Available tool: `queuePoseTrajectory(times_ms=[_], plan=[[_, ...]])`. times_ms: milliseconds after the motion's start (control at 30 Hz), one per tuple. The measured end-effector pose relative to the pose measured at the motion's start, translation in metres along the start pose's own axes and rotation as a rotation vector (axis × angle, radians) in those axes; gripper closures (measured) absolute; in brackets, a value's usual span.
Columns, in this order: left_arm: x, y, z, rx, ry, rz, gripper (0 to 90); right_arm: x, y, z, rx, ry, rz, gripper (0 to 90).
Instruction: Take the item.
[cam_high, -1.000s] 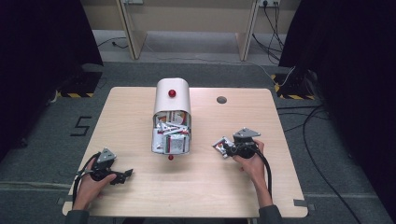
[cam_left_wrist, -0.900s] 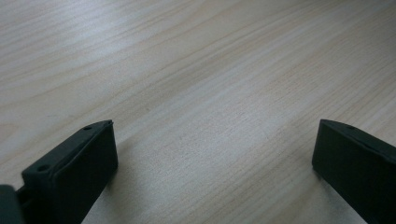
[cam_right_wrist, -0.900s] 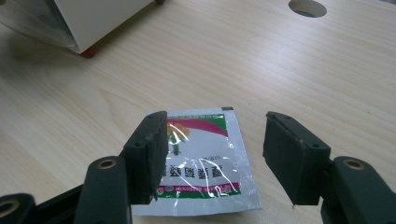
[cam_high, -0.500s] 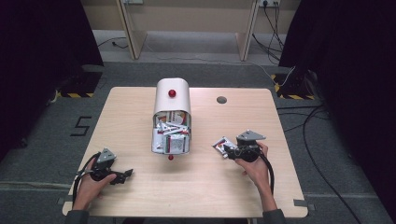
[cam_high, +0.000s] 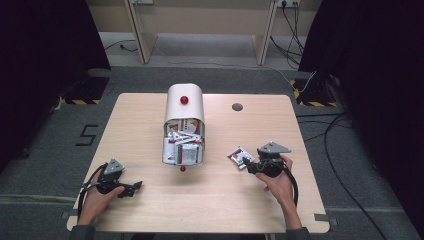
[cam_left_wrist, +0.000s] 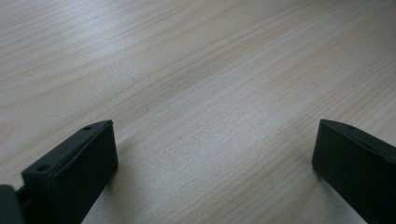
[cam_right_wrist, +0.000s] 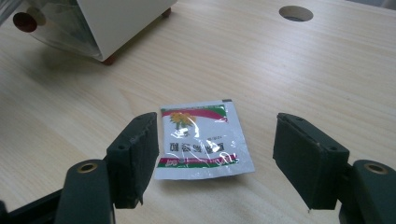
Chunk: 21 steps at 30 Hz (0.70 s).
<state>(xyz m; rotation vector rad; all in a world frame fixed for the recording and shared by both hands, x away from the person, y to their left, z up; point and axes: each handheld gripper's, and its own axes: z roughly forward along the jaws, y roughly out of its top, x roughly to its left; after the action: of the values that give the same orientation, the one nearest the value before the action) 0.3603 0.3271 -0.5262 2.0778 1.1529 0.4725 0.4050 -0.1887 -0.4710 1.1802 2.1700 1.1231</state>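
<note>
From above, we see the white dispenser box (cam_high: 184, 125) of packets at the table's (cam_high: 150, 210) centre, our left gripper (cam_high: 131, 188) at seven o'clock from it and our right gripper (cam_high: 248, 167) at four o'clock, just beside the sachet (cam_high: 239, 156). Along the left gripper, its jaws stand wide apart over bare wood (cam_left_wrist: 210, 84). Along the right gripper (cam_right_wrist: 215, 158), the jaws have just been opening and gape clear of the sachet (cam_right_wrist: 201, 139), which lies flat between them; the box (cam_right_wrist: 112, 23) sits at eleven o'clock
</note>
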Motion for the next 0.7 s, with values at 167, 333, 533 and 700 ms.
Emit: queuePoseTrajectory(times_ms=[167,333,533,700], plan=[[0.000,0.000,0.000,0.000,0.000,0.000,0.0,0.002,-0.003,-0.004,0.004,0.004,-0.009,31.5],[0.000,0.000,0.000,0.000,0.000,0.000,0.0,0.003,-0.005,-0.008,0.001,0.003,-0.005,31.3],[0.000,0.000,0.000,0.000,0.000,0.000,0.0,0.002,-0.007,-0.014,-0.004,0.000,-0.004,30.0],[0.000,0.000,0.000,0.000,0.000,0.000,0.0,0.003,-0.012,-0.020,-0.002,0.001,0.005,25.8]])
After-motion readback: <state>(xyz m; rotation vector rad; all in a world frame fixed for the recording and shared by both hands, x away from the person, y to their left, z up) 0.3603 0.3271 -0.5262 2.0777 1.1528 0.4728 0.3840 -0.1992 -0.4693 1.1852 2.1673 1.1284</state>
